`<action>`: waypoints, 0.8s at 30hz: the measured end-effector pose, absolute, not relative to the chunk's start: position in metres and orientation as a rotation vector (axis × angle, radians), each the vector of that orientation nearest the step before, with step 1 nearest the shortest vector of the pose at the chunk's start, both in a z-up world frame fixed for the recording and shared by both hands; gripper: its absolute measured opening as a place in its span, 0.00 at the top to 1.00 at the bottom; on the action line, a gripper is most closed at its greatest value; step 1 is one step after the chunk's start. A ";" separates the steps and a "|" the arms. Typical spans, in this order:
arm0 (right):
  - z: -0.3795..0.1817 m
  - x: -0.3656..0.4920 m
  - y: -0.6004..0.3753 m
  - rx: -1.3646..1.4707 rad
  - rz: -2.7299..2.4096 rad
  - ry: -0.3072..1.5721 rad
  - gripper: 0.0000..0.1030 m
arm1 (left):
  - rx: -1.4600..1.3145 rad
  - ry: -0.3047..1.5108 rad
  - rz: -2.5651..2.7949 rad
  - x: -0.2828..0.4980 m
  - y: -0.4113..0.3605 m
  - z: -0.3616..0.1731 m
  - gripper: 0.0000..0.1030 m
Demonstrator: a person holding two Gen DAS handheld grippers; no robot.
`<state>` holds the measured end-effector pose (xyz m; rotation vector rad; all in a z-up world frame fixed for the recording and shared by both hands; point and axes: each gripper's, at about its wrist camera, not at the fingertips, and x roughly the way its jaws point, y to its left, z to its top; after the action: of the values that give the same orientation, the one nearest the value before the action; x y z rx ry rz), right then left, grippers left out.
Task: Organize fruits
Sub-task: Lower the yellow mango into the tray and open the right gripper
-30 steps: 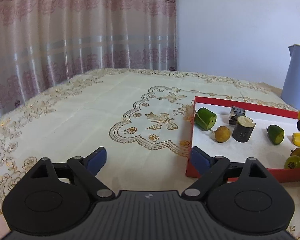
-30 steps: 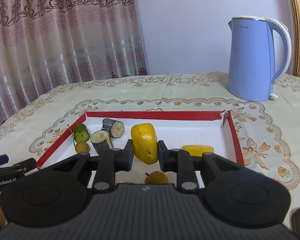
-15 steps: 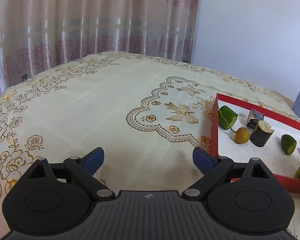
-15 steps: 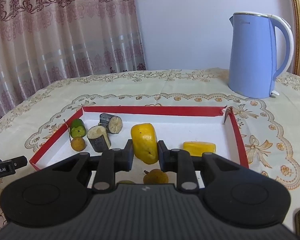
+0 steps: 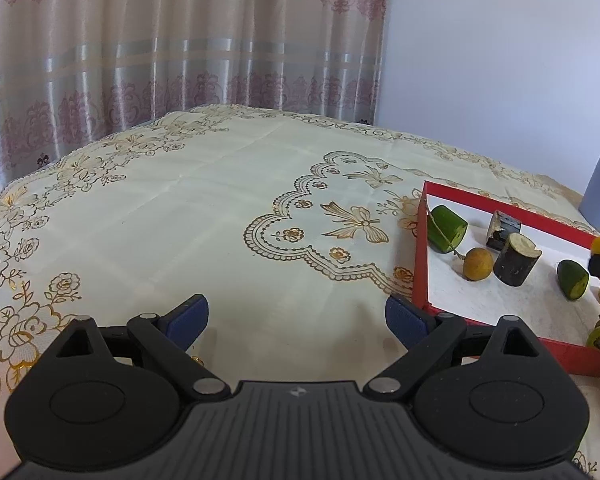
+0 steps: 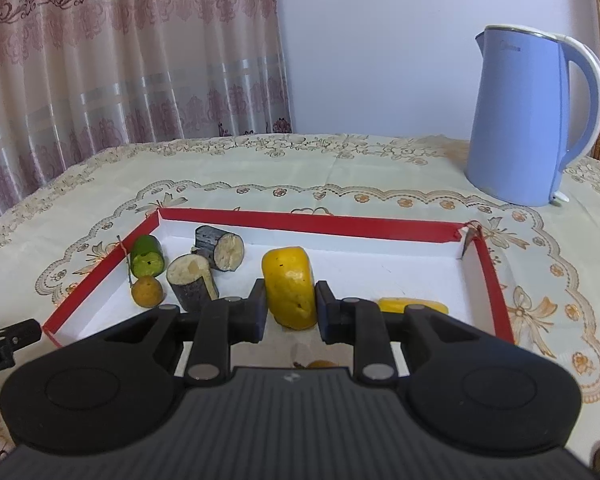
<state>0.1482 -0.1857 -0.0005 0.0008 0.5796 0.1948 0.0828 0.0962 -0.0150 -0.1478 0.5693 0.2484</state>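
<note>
Our right gripper (image 6: 290, 310) is clamped on the yellow fruit piece (image 6: 289, 286) at frame centre, above the red tray (image 6: 308, 222); a shallow grip could let it slip. Our left gripper (image 5: 296, 316) hangs wide apart and empty at lower centre, so we judge no risk there.

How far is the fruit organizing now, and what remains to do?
Several pieces already lie in the red-rimmed white tray: a green cut piece, two dark-skinned cut pieces and a small round orange-brown fruit. The right gripper is shut on the large yellow fruit piece over the tray. The left gripper is open over the floral tablecloth, holding nothing. Where the yellow piece should go is not visible.
</note>
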 end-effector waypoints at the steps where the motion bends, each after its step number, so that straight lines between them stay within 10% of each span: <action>1: -0.001 0.151 -0.185 0.000 0.192 0.581 0.77 | -0.148 0.567 0.245 0.082 0.096 -0.015 0.07; 13: -0.009 0.180 -0.170 -0.074 0.122 0.603 0.73 | -0.152 0.564 0.242 0.082 0.096 -0.015 0.07; 18: -0.006 0.175 -0.172 -0.046 0.128 0.590 0.33 | -0.163 0.569 0.243 0.082 0.098 -0.016 0.07; 24: 0.011 0.137 -0.185 -0.011 0.149 0.508 0.13 | -0.163 0.564 0.236 0.081 0.097 -0.016 0.07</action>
<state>0.1365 -0.1854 0.0113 -0.0107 0.5083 0.1493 0.0814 0.0975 -0.0160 -0.1631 0.5645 0.2359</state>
